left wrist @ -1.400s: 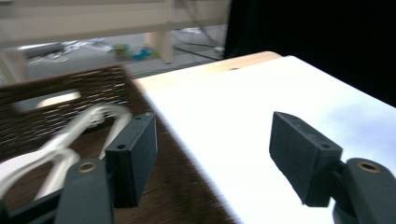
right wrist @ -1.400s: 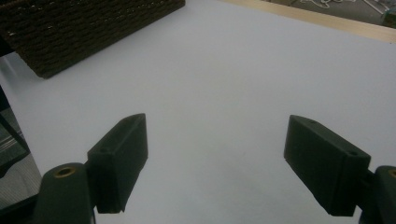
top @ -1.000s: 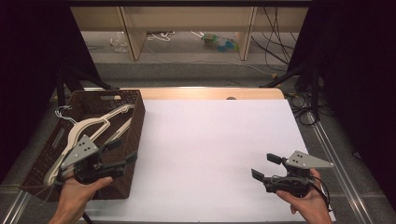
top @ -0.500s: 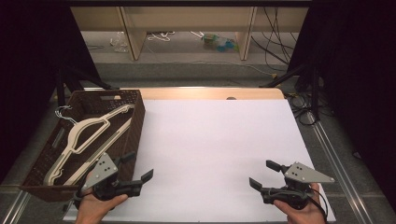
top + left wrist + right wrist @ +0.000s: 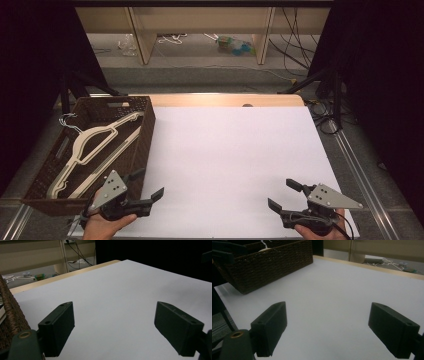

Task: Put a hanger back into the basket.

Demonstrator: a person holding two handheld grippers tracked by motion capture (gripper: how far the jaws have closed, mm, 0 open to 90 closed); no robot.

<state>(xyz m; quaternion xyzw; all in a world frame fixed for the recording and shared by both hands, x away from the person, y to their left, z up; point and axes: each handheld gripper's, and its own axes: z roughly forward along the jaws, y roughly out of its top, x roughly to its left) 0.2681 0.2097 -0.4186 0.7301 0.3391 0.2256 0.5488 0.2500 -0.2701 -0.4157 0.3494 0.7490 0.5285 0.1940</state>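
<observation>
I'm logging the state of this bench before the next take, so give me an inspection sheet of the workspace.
Surface: white table top, bare in the middle, with a wooden strip along its far edge.
Job's things: cream hangers lie in the brown wicker basket at the table's left.
Clutter: nothing seen on the table.
Grippers: left gripper and right gripper are both open and hold nothing.
Cables: loose leads on the floor beyond the table and at its right.
Surroundings: wooden shelf legs, dark curtains at both sides.
</observation>
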